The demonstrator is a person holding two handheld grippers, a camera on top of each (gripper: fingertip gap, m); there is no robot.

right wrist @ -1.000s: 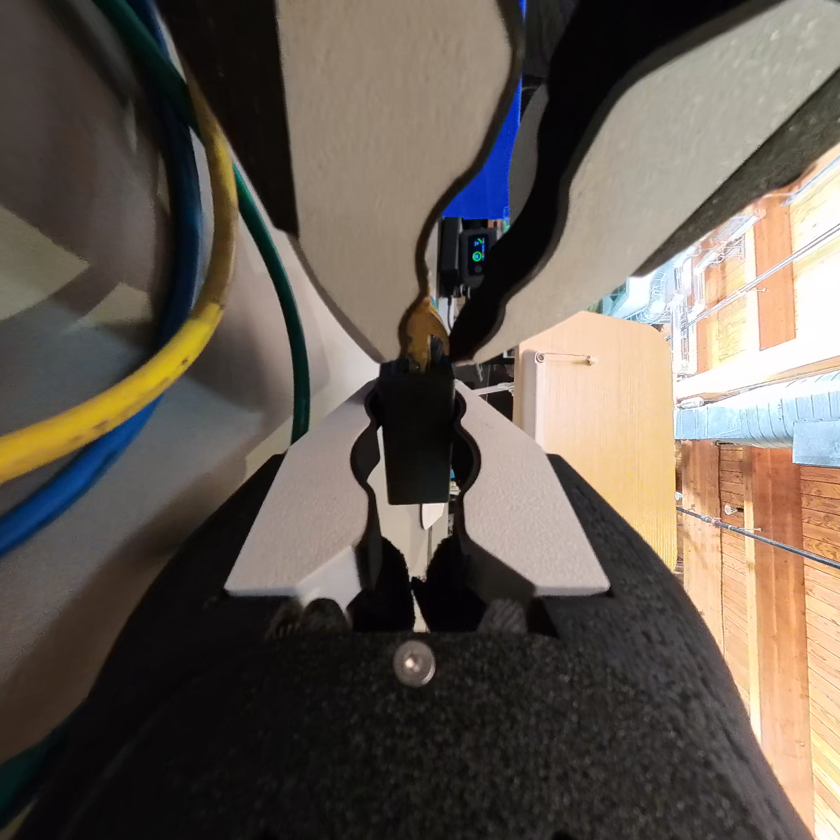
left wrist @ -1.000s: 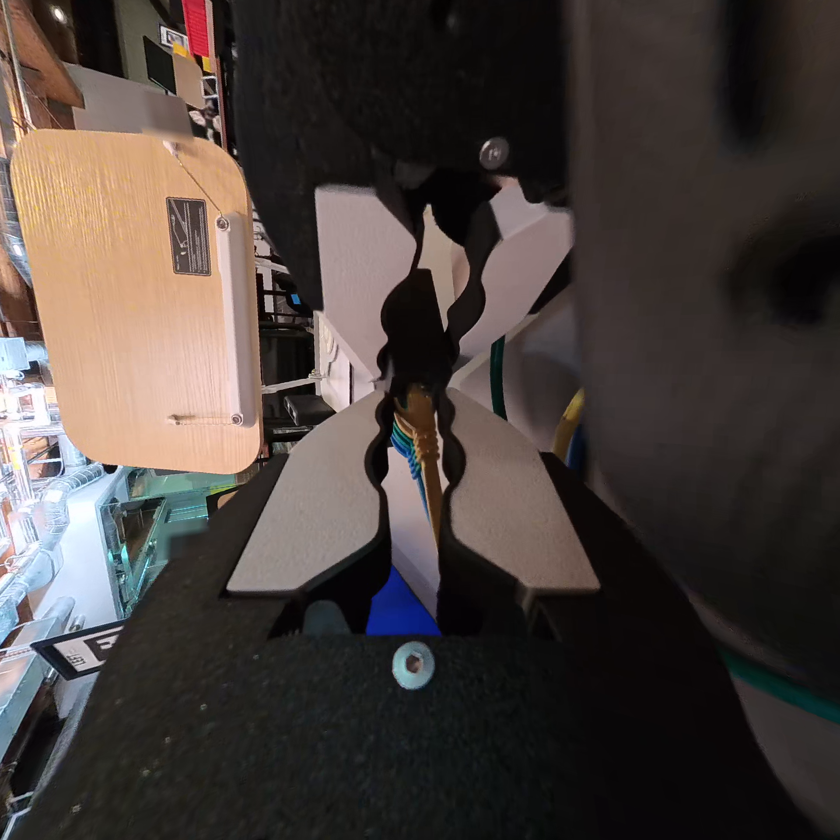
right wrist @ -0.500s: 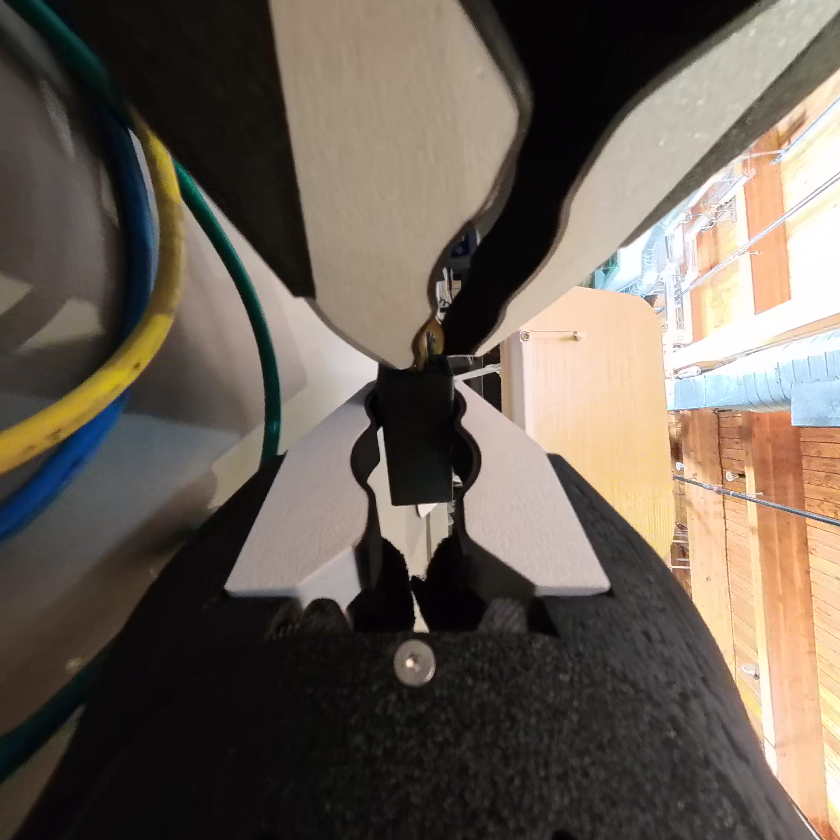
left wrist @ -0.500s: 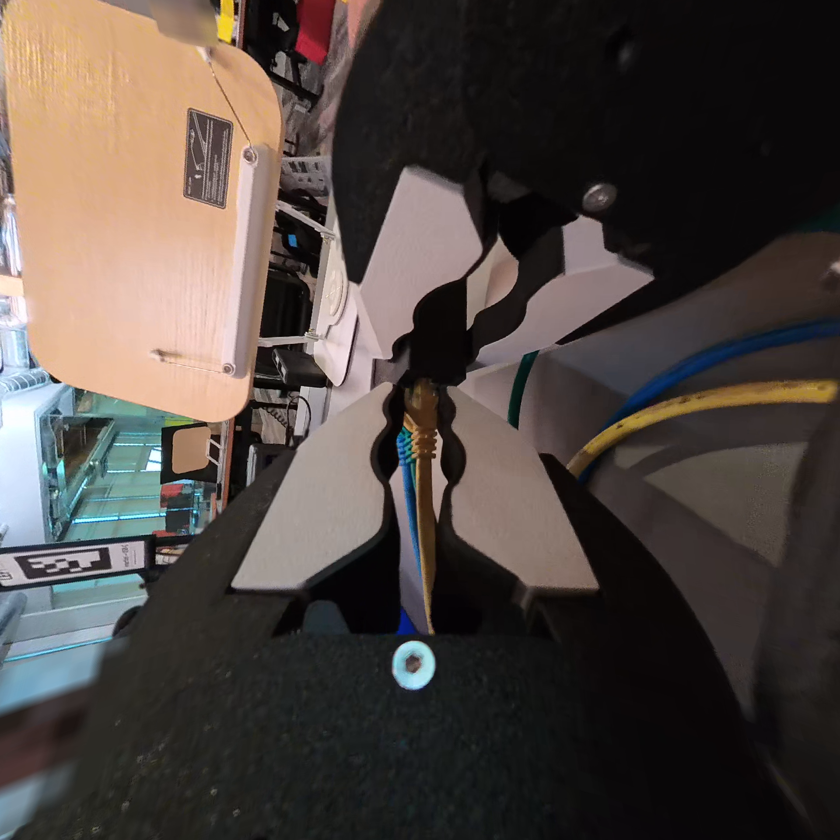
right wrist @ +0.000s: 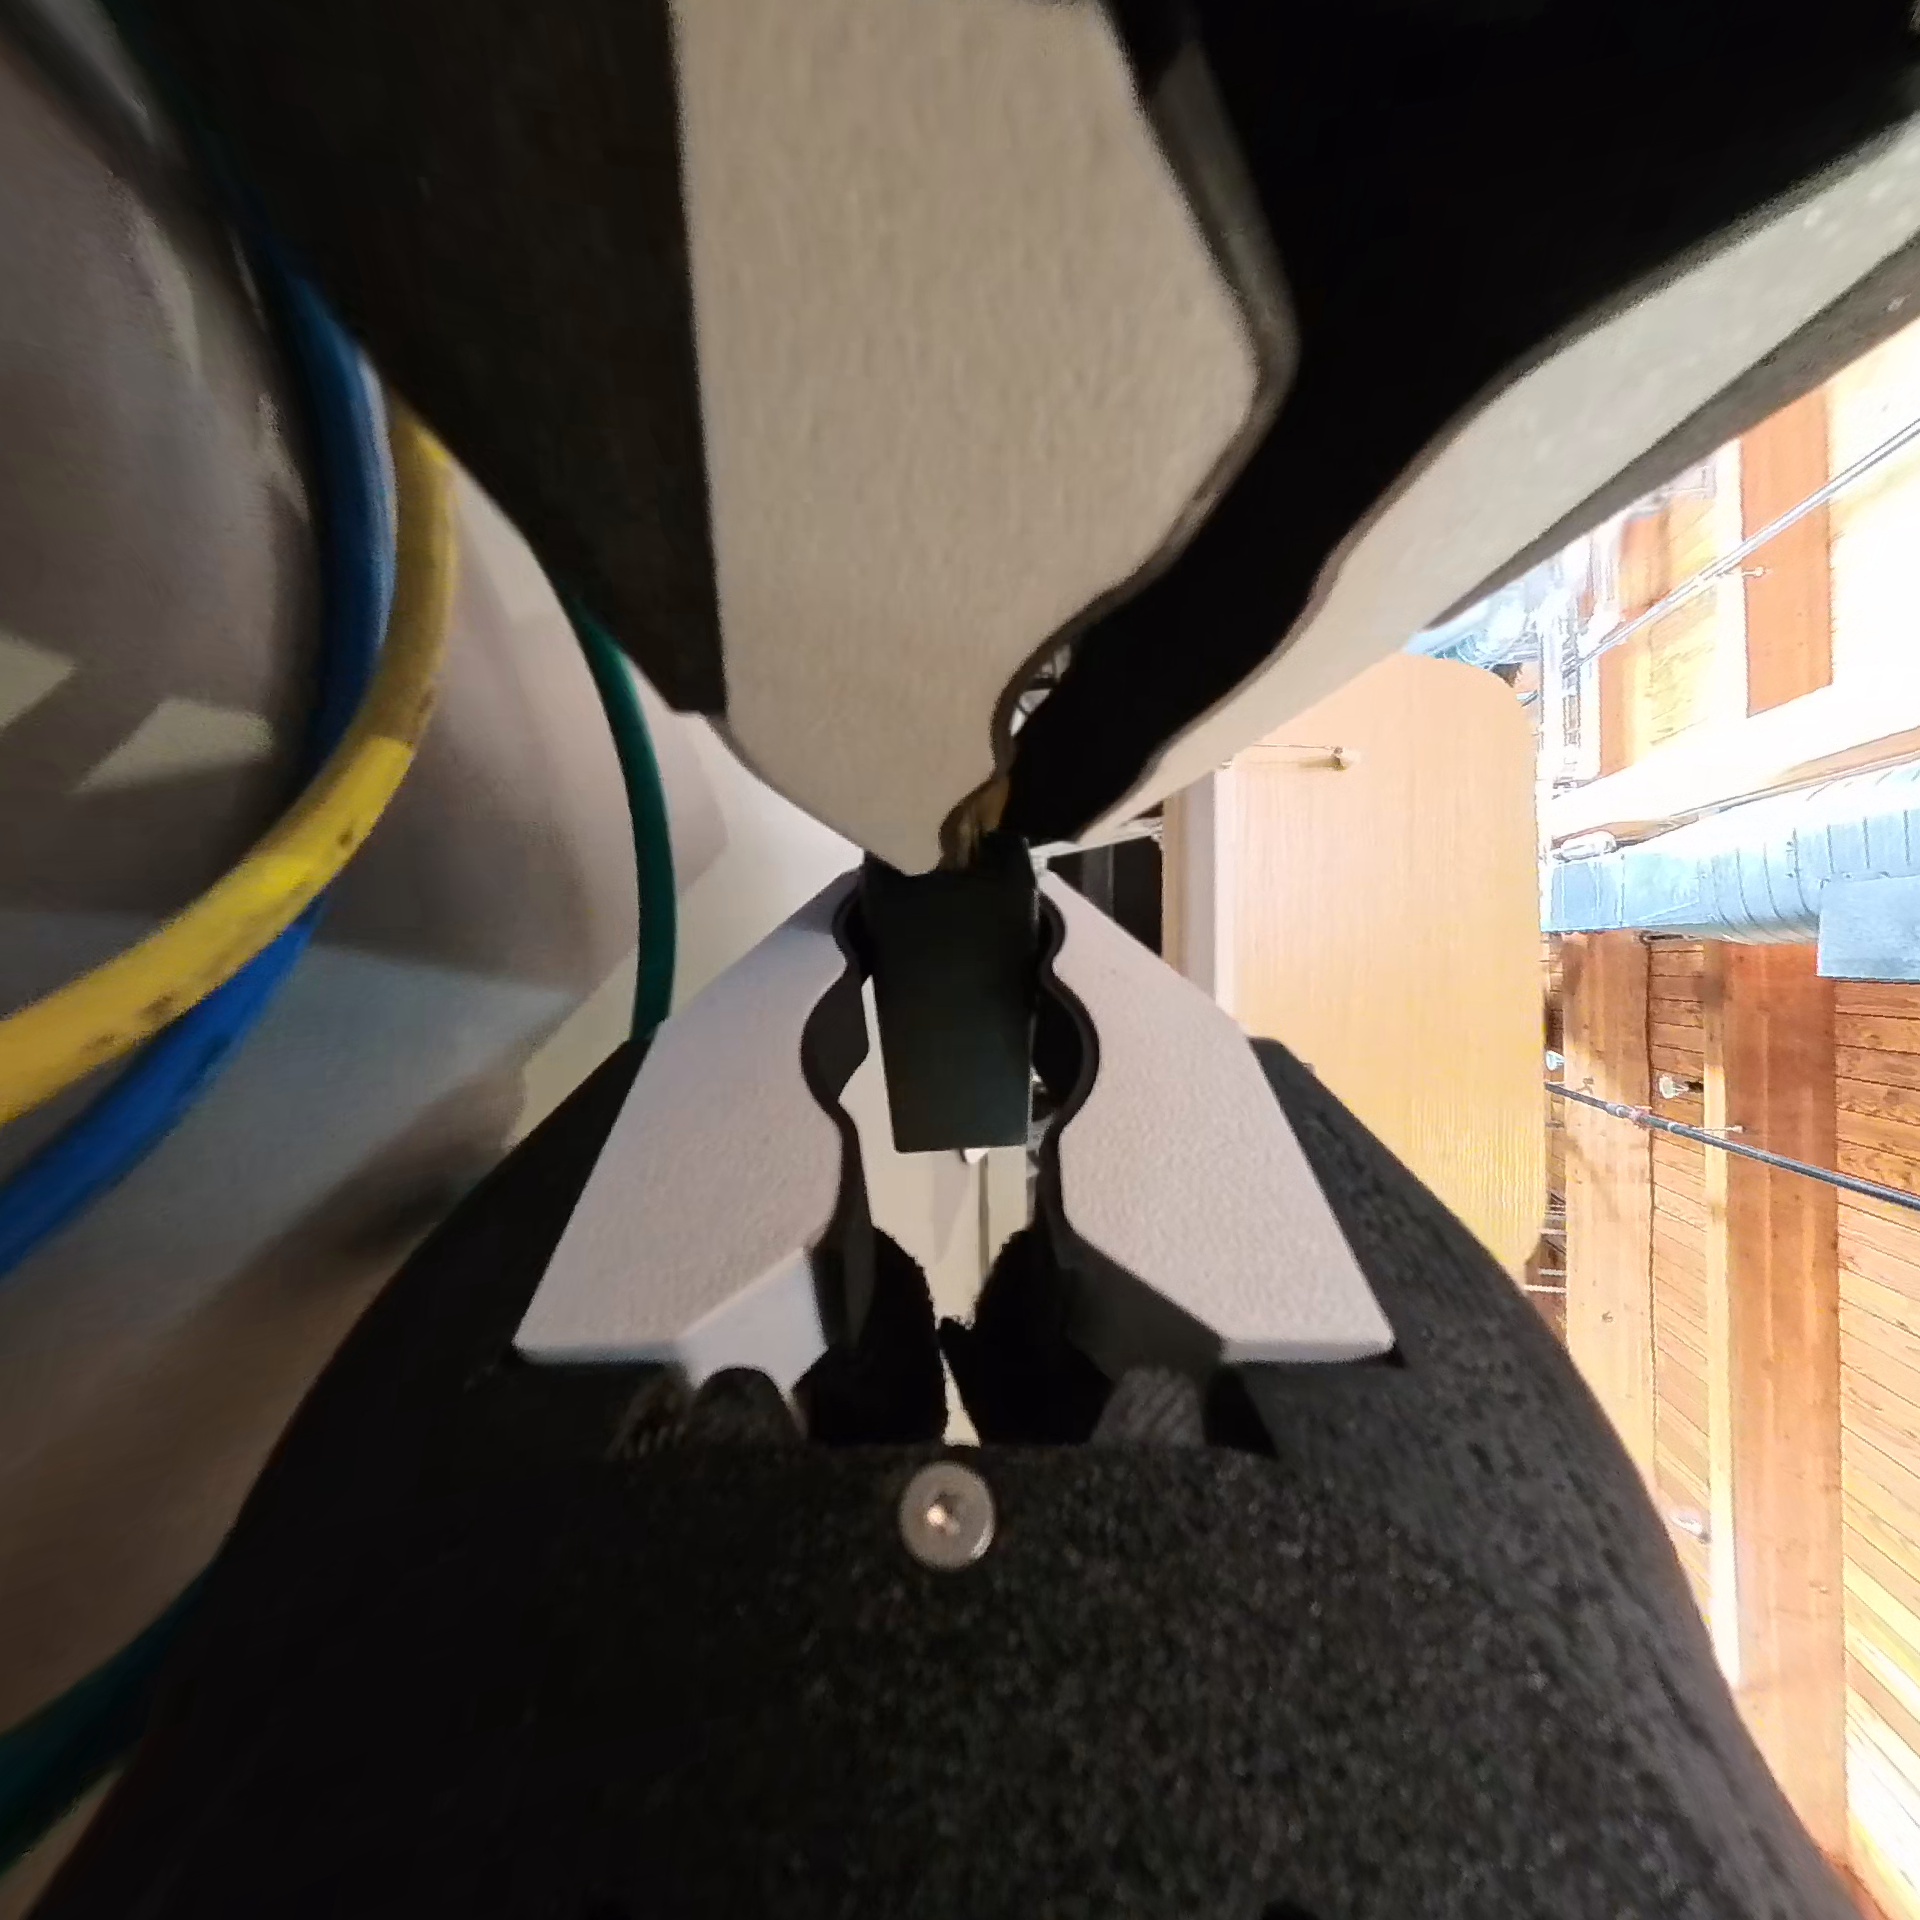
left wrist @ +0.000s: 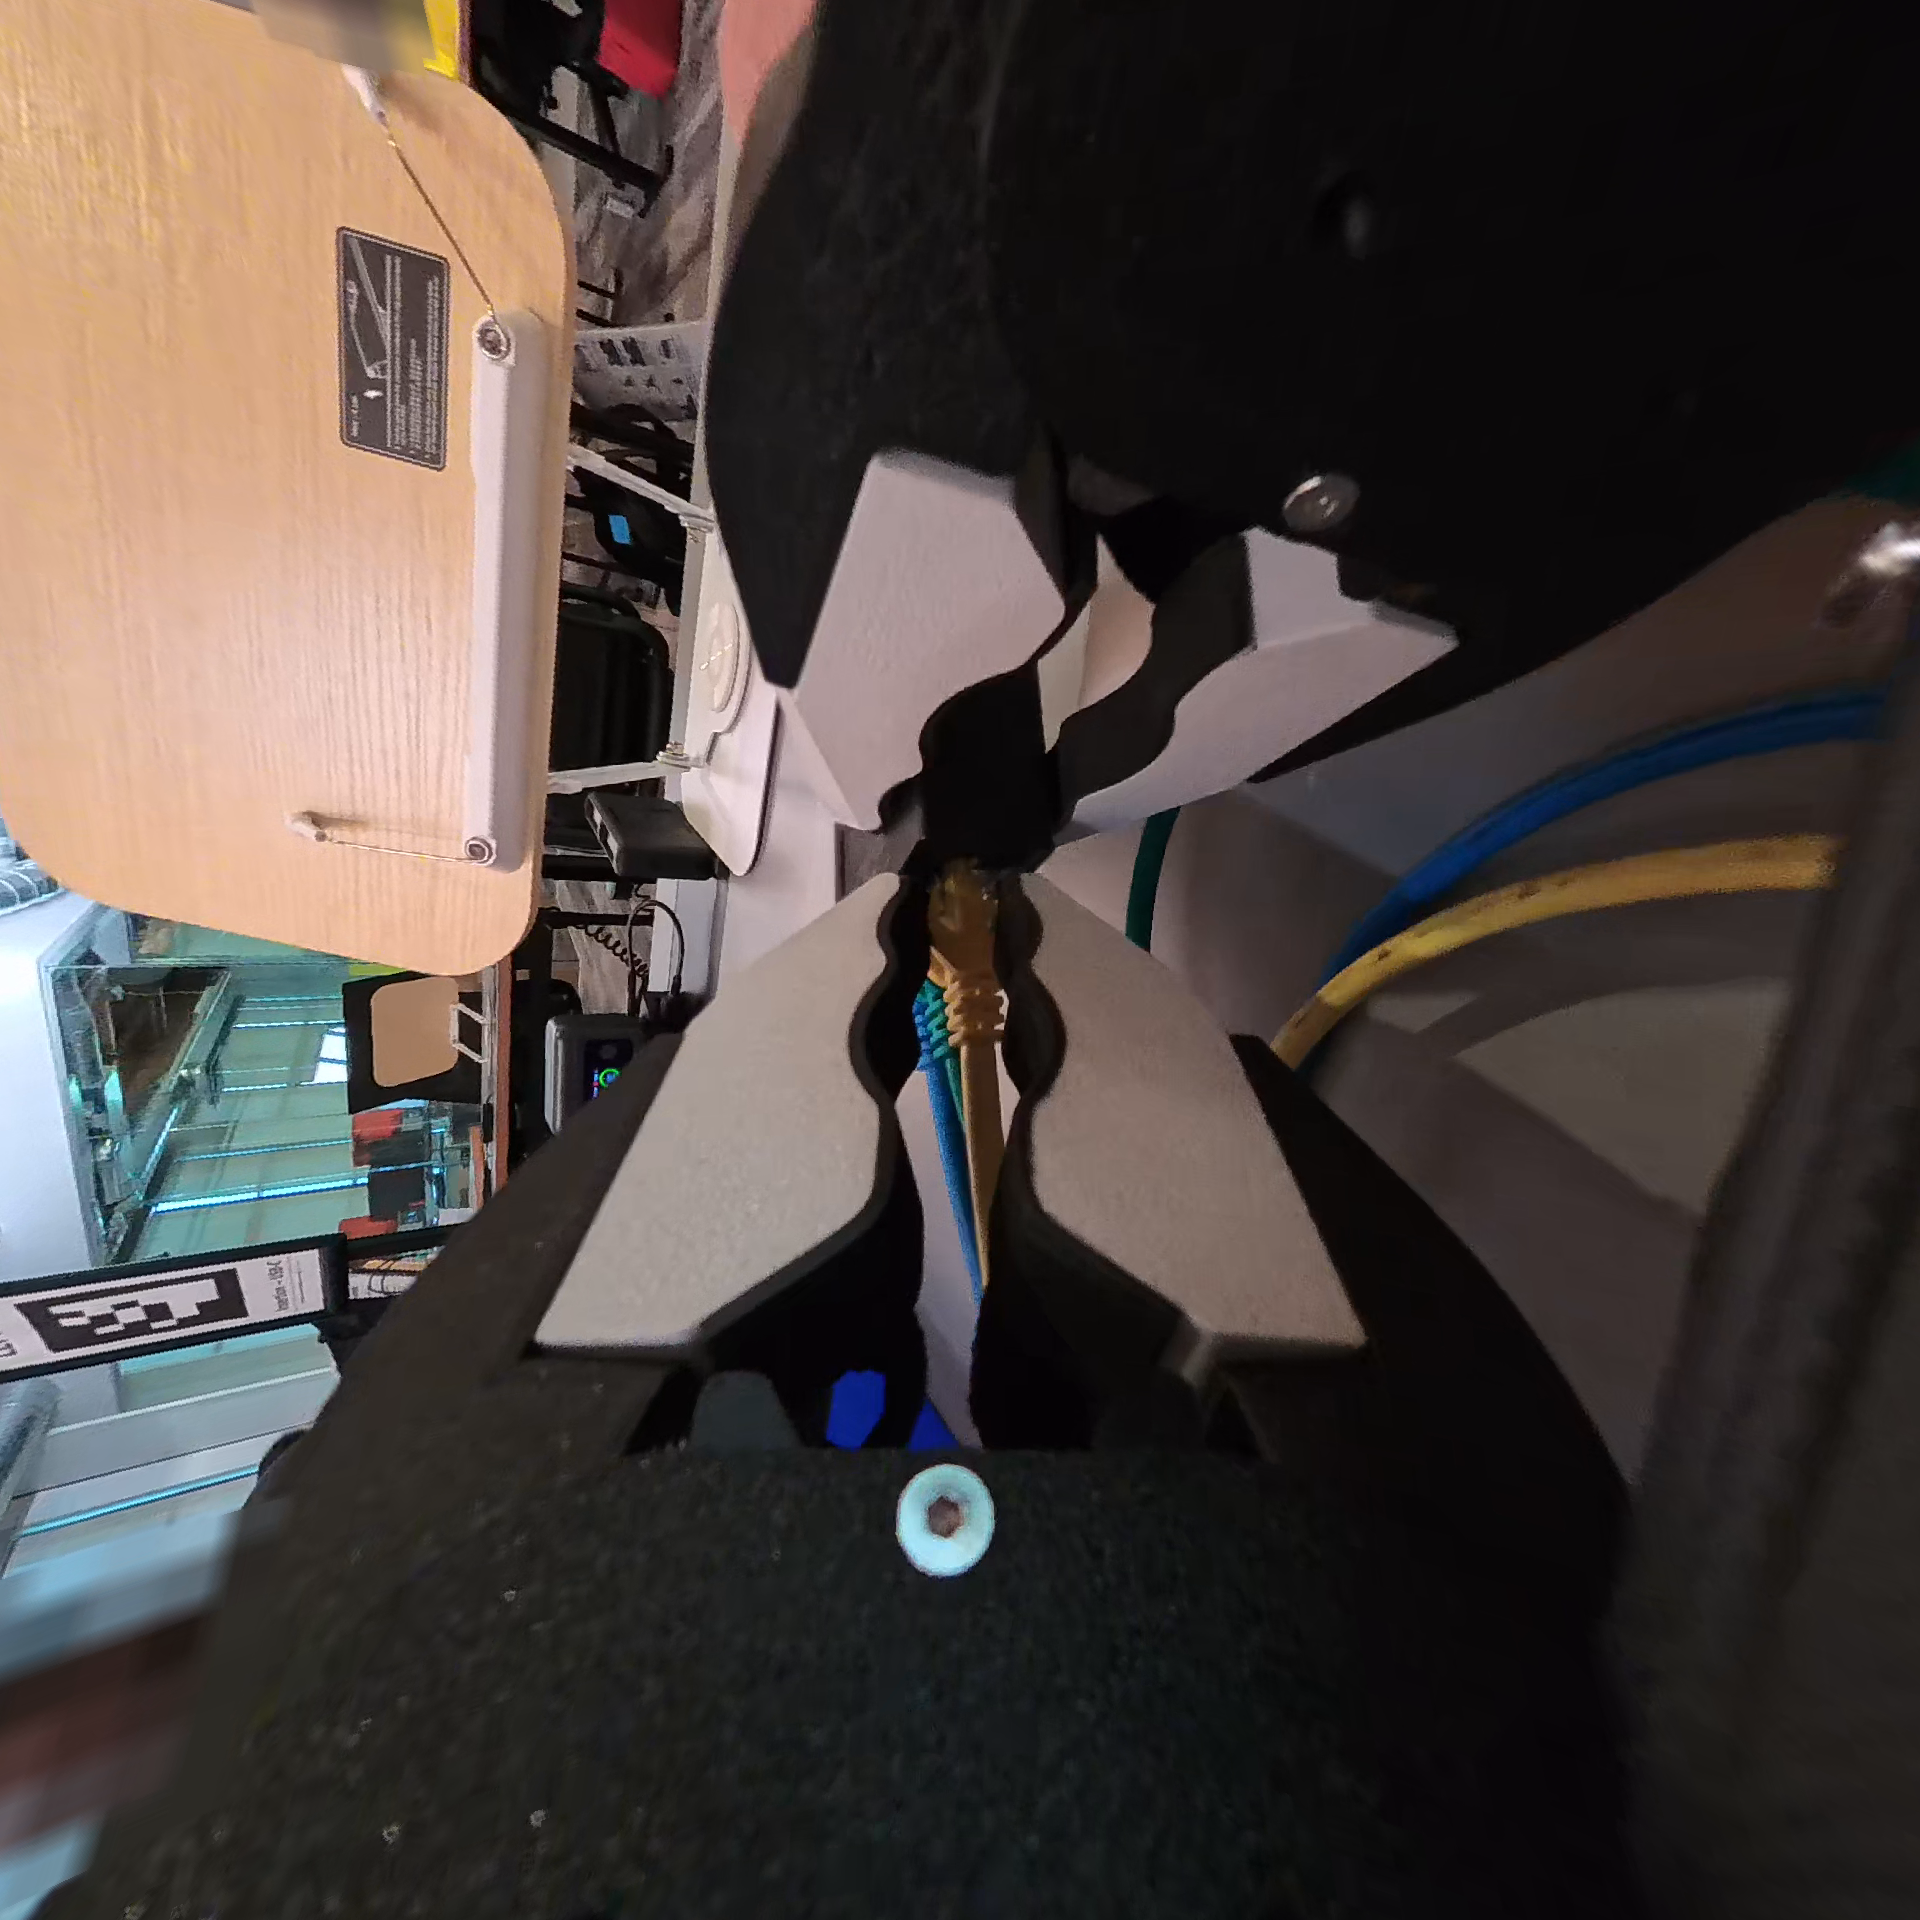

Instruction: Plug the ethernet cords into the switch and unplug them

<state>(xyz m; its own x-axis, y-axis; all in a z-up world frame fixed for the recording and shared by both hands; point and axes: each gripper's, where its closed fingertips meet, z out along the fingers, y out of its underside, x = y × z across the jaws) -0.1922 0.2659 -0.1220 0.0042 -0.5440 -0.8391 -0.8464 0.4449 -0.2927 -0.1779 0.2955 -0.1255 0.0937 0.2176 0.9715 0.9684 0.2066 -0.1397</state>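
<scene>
In the left wrist view my left gripper (left wrist: 961,894) is shut on the ribbed boot of a yellow ethernet cord (left wrist: 966,977). Blue and green boots (left wrist: 935,1029) lie just behind it between the fingers. The plug end meets a small black switch (left wrist: 987,779), which my right gripper (left wrist: 997,821) holds opposite, tip to tip. In the right wrist view my right gripper (right wrist: 951,883) is shut on the black switch (right wrist: 951,1018). The left gripper (right wrist: 997,800) fills the top, with the yellow plug (right wrist: 977,821) at the switch's far edge. How deep the plug sits is hidden.
Loose yellow (left wrist: 1538,894), blue (left wrist: 1610,769) and green (left wrist: 1148,873) cords loop to the right over a white surface (left wrist: 1507,1091). A wooden board (left wrist: 239,468) hangs at left, also in the right wrist view (right wrist: 1371,935). A wooden wall (right wrist: 1766,1299) lies beyond.
Both grippers stay shut and tip to tip. The pair has shifted and turned together, the left gripper looms larger in the right wrist view, and less of the yellow plug shows there.
</scene>
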